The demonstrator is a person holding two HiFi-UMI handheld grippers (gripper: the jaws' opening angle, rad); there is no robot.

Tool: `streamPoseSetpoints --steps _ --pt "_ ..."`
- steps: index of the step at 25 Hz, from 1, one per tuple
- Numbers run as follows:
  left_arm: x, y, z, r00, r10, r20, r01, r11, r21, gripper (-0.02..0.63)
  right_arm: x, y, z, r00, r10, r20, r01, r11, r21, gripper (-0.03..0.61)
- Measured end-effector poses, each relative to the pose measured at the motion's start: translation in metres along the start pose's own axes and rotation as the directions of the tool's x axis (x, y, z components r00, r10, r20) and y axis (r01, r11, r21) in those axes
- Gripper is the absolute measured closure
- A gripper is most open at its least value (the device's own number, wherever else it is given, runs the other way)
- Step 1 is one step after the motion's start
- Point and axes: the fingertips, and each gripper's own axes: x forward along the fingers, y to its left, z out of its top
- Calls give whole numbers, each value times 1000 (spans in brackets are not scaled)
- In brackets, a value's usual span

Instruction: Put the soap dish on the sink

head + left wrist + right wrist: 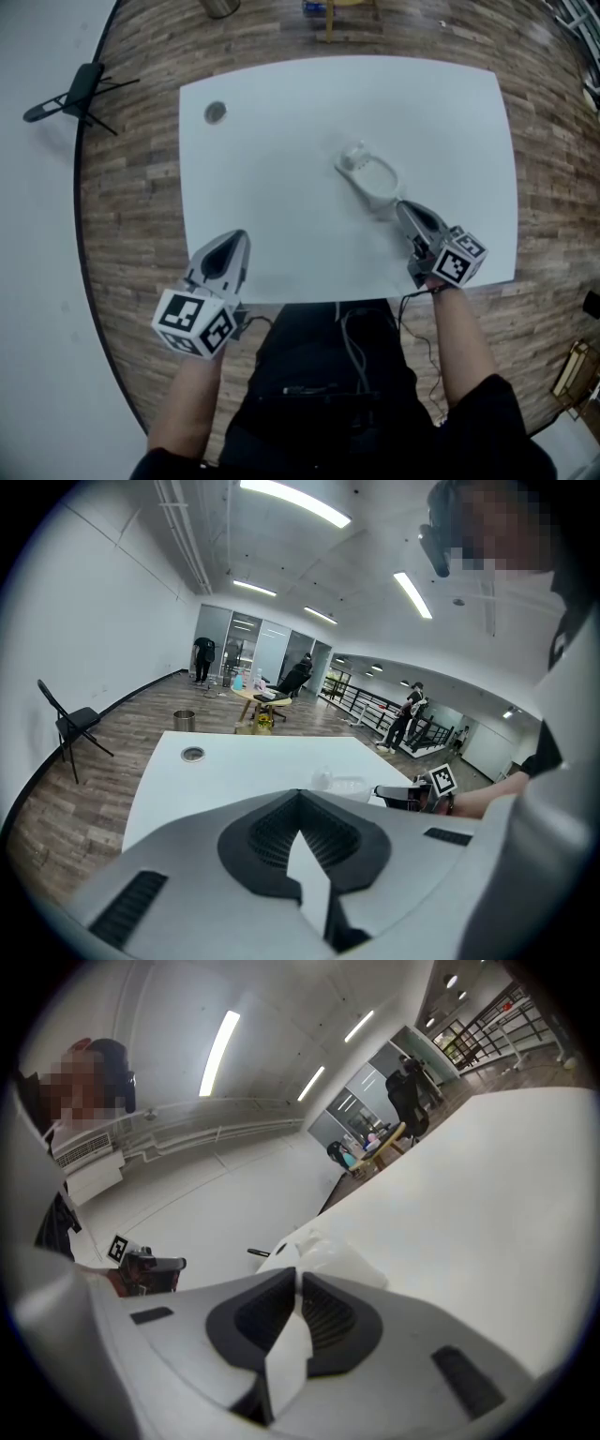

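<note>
White moulded plastic is seen a little right of the centre of a white table (281, 187): an oval, open-ringed piece with a small knob at its far end. The far, knobbed part is judged to be the sink (355, 157) and the near part the soap dish (384, 194). The seam between them cannot be made out, since both are the same white. The right gripper (404, 210) is held over the table's near right side, its tip touching the near end of the soap dish. In the right gripper view its jaws are drawn almost together, with only a thin pale slit between the pads, and the white piece is seen directly beyond the tips. A thin rim of the dish appears to be pinched there. The left gripper (232, 240) is held over the table's near left edge, well apart from the dish, its jaws pressed together on nothing. A small round grommet (215, 112) is set near the table's far left corner. The dish is judged to be in hand and either just beside or already against the sink; whether it is fully seated cannot be told. Release of the pinch and withdrawal of the gripper are judged to be left.
</note>
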Motion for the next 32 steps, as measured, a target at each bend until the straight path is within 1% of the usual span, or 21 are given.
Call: streamPoseSetpoints --steps 4,11,12,14,18,26,32 --pt "-1 0 3 1000 -3 6 3 1000 -4 624 2 1 -1 999 -18 -29 17 999 -29 543" --pt "-5 -2 13 1000 0 19 0 1000 0 624 6 3 -3 989 -57 -133 43 993 -111 538" --pt "-6 -3 15 1000 2 21 -2 1000 -1 624 8 4 -4 988 -59 -145 42 992 -118 532" --pt "-6 -5 19 1000 1 28 -1 1000 6 624 10 5 -3 986 -52 -157 33 992 -123 473" --pt "-6 -8 28 999 -2 39 1 1000 27 624 10 8 3 986 -47 -158 26 991 -129 437" --pt "-5 -16 50 998 -8 64 5 999 49 624 2 12 19 988 -59 -143 36 987 -154 431" --pt "-6 -22 65 995 -18 94 11 998 67 624 1 27 40 992 -56 -114 31 978 -206 431"
